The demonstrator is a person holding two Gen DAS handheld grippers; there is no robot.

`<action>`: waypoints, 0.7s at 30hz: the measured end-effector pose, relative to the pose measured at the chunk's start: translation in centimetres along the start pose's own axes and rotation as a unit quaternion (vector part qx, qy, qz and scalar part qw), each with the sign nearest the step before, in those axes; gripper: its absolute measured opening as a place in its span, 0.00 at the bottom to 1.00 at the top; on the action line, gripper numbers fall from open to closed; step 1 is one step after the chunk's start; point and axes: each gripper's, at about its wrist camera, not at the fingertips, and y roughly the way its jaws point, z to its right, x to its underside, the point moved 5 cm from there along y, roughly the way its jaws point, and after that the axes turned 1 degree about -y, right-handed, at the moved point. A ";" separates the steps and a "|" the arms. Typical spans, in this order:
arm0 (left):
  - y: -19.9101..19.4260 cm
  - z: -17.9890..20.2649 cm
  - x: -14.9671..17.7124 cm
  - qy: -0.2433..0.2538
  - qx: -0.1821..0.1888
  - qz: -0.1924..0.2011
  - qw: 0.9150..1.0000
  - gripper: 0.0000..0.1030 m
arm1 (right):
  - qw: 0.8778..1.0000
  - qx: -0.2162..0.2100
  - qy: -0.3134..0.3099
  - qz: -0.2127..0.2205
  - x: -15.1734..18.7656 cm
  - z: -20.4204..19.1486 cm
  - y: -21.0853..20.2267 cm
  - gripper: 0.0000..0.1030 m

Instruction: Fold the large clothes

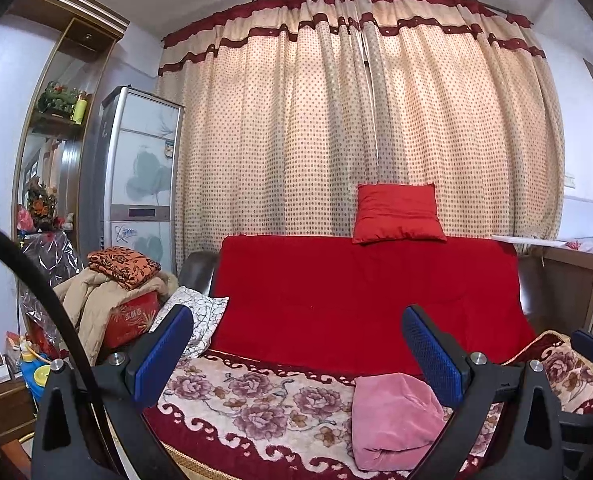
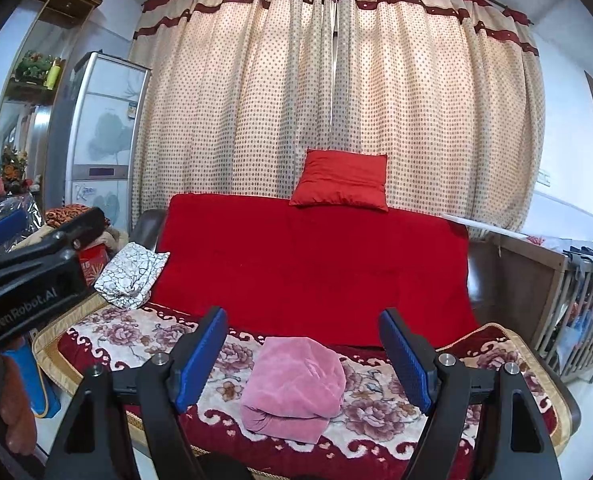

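Note:
A pink velvety garment lies folded in a compact bundle on the floral blanket of the sofa seat. It also shows in the left wrist view at lower right. My right gripper is open and empty, held above and in front of the bundle, which sits between its blue pads. My left gripper is open and empty, left of the bundle, over the blanket. The left gripper body shows at the left edge of the right wrist view.
A red throw covers the sofa back with a red cushion on top. A white patterned pillow leans at the left arm. Piled clothes and a red box stand left; a wooden cabinet stands right. Dotted curtains hang behind.

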 end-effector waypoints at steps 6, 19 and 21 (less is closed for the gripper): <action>-0.4 0.5 -0.3 0.002 0.005 0.009 1.000 1.00 | 1.000 -0.001 0.001 0.001 -0.1 0.5 -0.2 0.79; -0.7 1.0 -0.6 0.004 0.007 0.017 1.000 1.00 | 1.000 0.005 0.008 0.004 -0.4 1.0 -0.1 0.79; -0.7 1.0 -0.6 0.003 0.007 0.017 1.000 1.00 | 1.000 0.006 0.009 0.004 -0.4 1.0 -0.1 0.79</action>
